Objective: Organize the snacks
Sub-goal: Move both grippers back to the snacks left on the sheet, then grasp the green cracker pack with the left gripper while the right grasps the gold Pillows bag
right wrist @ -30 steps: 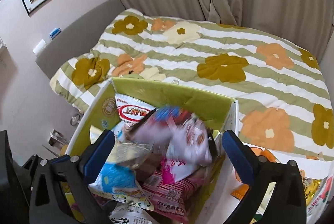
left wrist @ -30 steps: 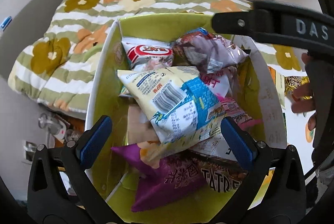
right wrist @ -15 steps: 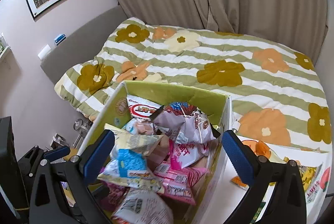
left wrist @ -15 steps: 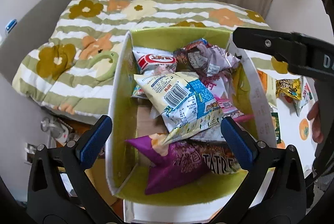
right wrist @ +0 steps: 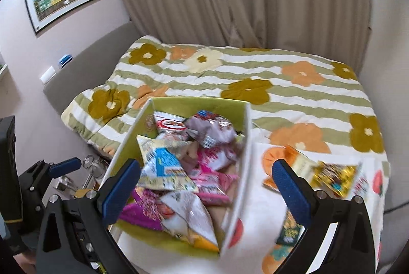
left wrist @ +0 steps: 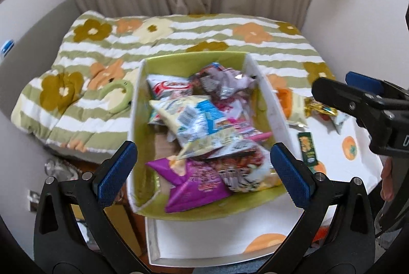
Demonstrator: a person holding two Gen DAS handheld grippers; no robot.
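Note:
A green-lined box [left wrist: 194,61] [right wrist: 196,103] holds several snack bags: a white-and-blue bag [left wrist: 196,120] [right wrist: 163,166], a purple bag [left wrist: 194,182], a grey-purple bag [left wrist: 222,79] [right wrist: 212,130] and pink packs [right wrist: 212,182]. My left gripper [left wrist: 204,171] is open and empty above the box's near end. My right gripper [right wrist: 207,187] is open and empty above the box's right wall; it also shows in the left wrist view [left wrist: 358,97]. Loose snacks lie right of the box: a gold bag [left wrist: 319,107] [right wrist: 334,177], a green packet [left wrist: 308,148] [right wrist: 288,230] and a pale bag [left wrist: 296,107].
The box sits on a white table with orange fruit prints [left wrist: 340,156] [right wrist: 255,248]. A bed with a green-striped flowered quilt [left wrist: 179,36] [right wrist: 255,74] lies behind. Beige curtains hang at the back. A green ring-shaped object [left wrist: 116,95] lies on the quilt.
Both grippers have pulled back and up from the box. The grey-purple bag, in motion a second ago, now rests in the box's far end. The table's loose snacks have come into view.

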